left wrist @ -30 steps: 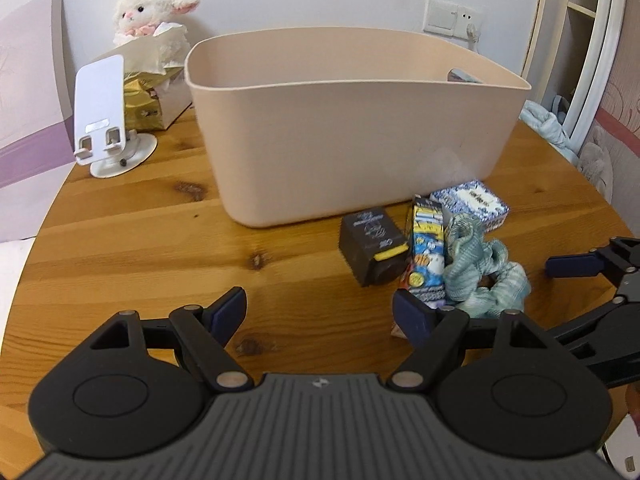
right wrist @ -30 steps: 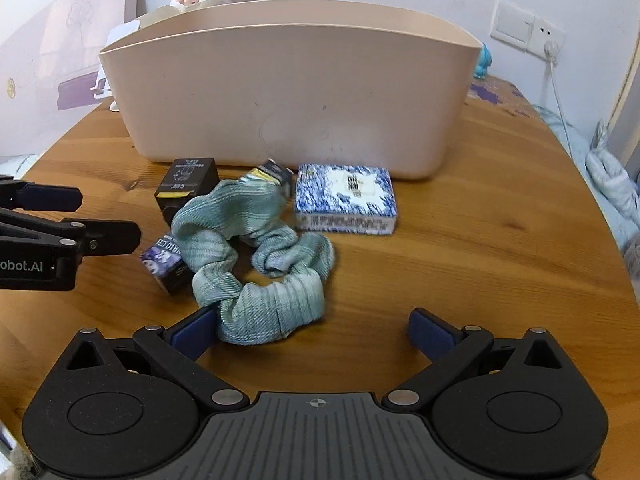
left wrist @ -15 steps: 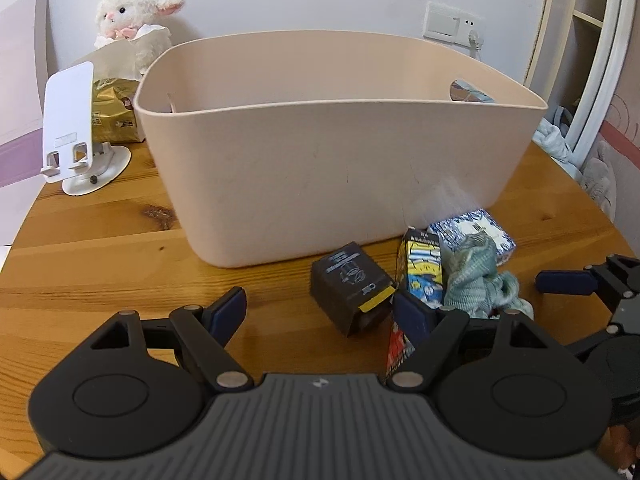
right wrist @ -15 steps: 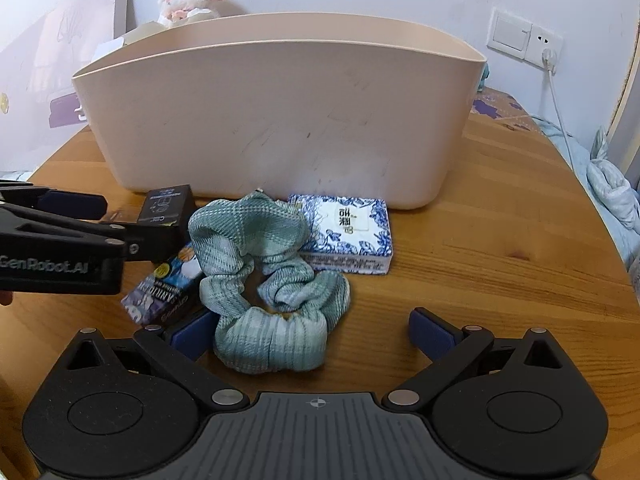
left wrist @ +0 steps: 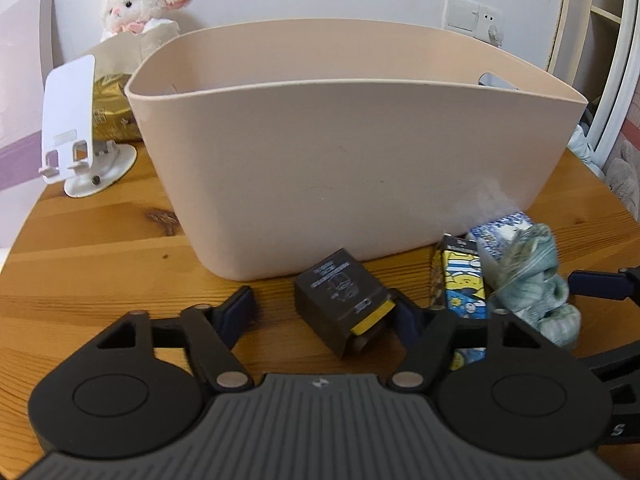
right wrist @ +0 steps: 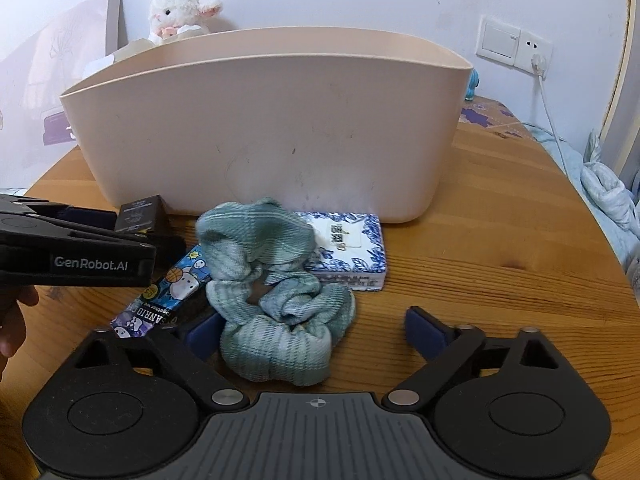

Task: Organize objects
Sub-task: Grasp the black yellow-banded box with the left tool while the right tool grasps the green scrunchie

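A beige plastic bin (left wrist: pixel 352 152) stands on the round wooden table (left wrist: pixel 100 248); it also shows in the right wrist view (right wrist: pixel 264 128). In front of it lie a small black box with a yellow end (left wrist: pixel 340 296), a blue and yellow cartoon pack (left wrist: pixel 464 280), a teal scrunchie (right wrist: pixel 272 300) and a blue-and-white patterned box (right wrist: pixel 352 248). My left gripper (left wrist: pixel 324 312) is open, with the black box between its fingers. My right gripper (right wrist: pixel 312 336) is open, with the scrunchie between its fingers.
A white phone stand (left wrist: pixel 76 128) and a gold packet (left wrist: pixel 112 112) sit left of the bin, with a plush lamb (left wrist: pixel 140 8) behind. A wall socket (right wrist: pixel 516 46) with a cable is at the right. Bedding (right wrist: pixel 608 200) lies beyond the table's right edge.
Both grippers moved forward and lower toward the objects. The black box now sits between the left fingers, and the scrunchie lies deeper between the right fingers.
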